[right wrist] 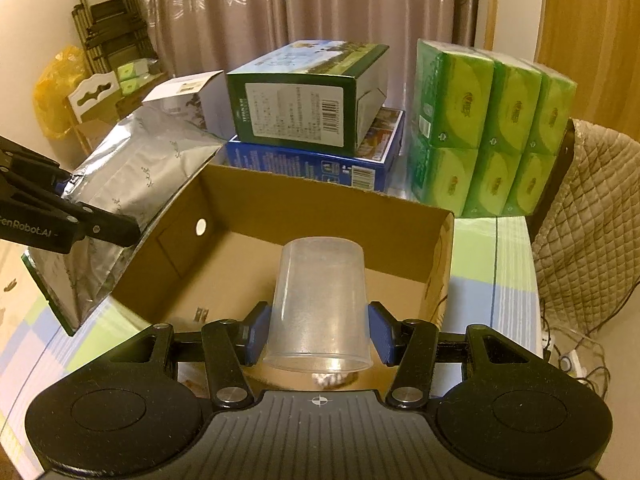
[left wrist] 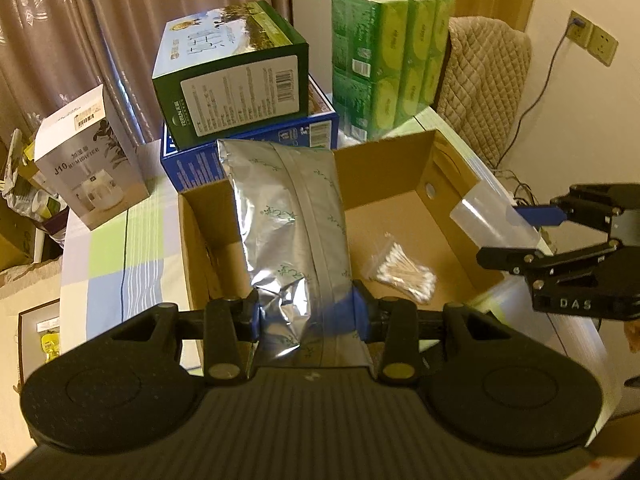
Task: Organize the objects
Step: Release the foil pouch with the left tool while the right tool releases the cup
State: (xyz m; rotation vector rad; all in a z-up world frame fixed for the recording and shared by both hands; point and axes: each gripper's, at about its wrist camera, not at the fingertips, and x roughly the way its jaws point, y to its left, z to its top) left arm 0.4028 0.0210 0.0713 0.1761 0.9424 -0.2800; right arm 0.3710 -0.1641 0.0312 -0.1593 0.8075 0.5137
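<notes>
My left gripper (left wrist: 306, 314) is shut on a silver foil bag (left wrist: 288, 220) and holds it over the near left part of an open cardboard box (left wrist: 452, 208). A packet of cotton swabs (left wrist: 404, 272) lies on the box floor. My right gripper (right wrist: 318, 334) is shut on a clear plastic cup (right wrist: 320, 304), held upside down over the box (right wrist: 320, 208). In the left wrist view the right gripper (left wrist: 520, 232) and the cup (left wrist: 492, 220) are at the box's right wall. In the right wrist view the bag (right wrist: 128, 184) and the left gripper (right wrist: 100, 216) are at the box's left wall.
Behind the box, a green carton (left wrist: 236, 80) is stacked on a blue carton (left wrist: 256, 148). Green tissue packs (left wrist: 388, 56) stand at the back right. A white humidifier box (left wrist: 88, 164) is at the left. A quilted chair (left wrist: 484, 84) is beside the checked tablecloth (left wrist: 108, 256).
</notes>
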